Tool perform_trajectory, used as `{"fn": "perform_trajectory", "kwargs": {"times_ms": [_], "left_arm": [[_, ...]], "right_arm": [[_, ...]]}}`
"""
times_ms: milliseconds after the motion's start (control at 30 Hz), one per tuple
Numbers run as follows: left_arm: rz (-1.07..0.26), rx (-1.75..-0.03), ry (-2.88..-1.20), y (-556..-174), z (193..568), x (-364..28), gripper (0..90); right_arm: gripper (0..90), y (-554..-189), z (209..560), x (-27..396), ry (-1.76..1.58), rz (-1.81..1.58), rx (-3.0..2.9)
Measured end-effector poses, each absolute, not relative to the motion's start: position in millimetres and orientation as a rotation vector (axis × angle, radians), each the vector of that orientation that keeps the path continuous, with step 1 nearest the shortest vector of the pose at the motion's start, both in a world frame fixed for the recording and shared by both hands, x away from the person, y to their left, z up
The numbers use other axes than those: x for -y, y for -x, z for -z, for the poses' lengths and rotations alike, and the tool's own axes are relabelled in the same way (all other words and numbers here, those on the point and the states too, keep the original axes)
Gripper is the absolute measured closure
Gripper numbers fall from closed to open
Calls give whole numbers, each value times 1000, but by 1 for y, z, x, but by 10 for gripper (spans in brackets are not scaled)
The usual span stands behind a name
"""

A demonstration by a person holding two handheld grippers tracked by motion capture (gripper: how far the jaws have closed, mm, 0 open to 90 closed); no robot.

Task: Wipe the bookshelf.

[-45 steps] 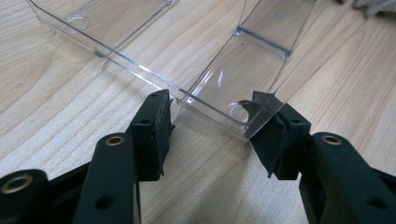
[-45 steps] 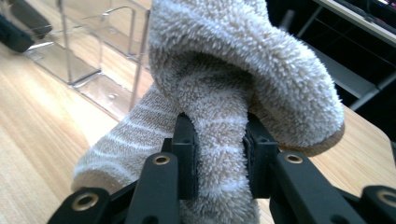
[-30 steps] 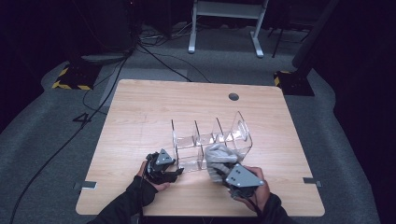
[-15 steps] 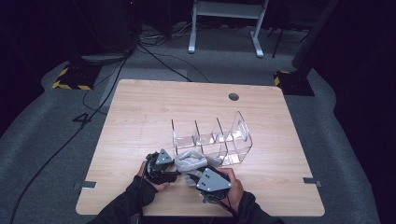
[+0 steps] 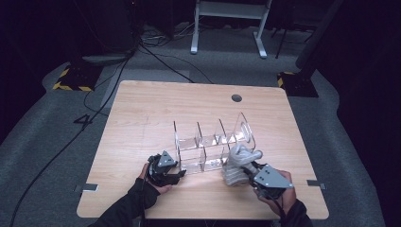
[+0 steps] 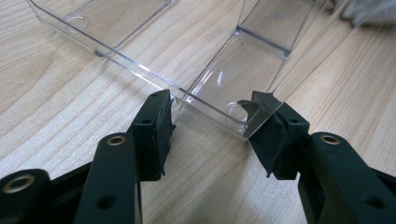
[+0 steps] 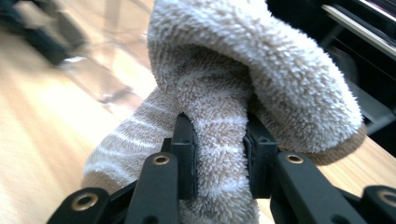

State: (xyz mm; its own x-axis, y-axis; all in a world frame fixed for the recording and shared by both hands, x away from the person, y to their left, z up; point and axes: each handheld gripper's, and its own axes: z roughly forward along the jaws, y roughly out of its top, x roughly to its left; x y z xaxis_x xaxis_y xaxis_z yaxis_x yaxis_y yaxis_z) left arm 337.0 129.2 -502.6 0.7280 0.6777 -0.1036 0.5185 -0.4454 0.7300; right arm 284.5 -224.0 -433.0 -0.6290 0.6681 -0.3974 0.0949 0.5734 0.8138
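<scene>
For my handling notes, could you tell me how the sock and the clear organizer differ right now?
The sock is soft, fuzzy and opaque, beige with pale stripes; the clear organizer is rigid, see-through plastic with dividers. The sock hangs bunched, pinched in the right gripper; the organizer stands on the table, its near corner between the left gripper jaws. Both are over the table's near half.

Colours we saw on the table

We saw a fluffy sock, grey-white with pale beige stripes and a tan toe edge, a clear, colourless organiser, black gripper jaws with brass-coloured rivets, and a light wood-grain table with a black round hole near its far edge.
</scene>
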Motion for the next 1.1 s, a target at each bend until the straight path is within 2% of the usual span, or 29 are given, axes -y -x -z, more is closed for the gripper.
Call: {"fn": "perform_trajectory", "kwargs": {"times_ms": [100, 267, 800, 933, 1100], "left_arm": [[-263, -899, -2149, -337, 502, -129, 497], [-261, -897, -2148, -337, 502, -129, 496], [-261, -899, -2146, -337, 503, -129, 496], [-260, -901, -2145, -337, 503, -129, 496], [-308, -879, -2177, -333, 503, -125, 505]], "right_arm": [[706, -288, 432, 245, -668, -1008, -2048], [706, -288, 430, 243, -670, -1025, -2049], [703, -280, 436, 103, -336, -1153, -2229], [703, -279, 440, 88, -310, -1142, -2242], [704, -280, 437, 101, -350, -1143, -2230]]}}
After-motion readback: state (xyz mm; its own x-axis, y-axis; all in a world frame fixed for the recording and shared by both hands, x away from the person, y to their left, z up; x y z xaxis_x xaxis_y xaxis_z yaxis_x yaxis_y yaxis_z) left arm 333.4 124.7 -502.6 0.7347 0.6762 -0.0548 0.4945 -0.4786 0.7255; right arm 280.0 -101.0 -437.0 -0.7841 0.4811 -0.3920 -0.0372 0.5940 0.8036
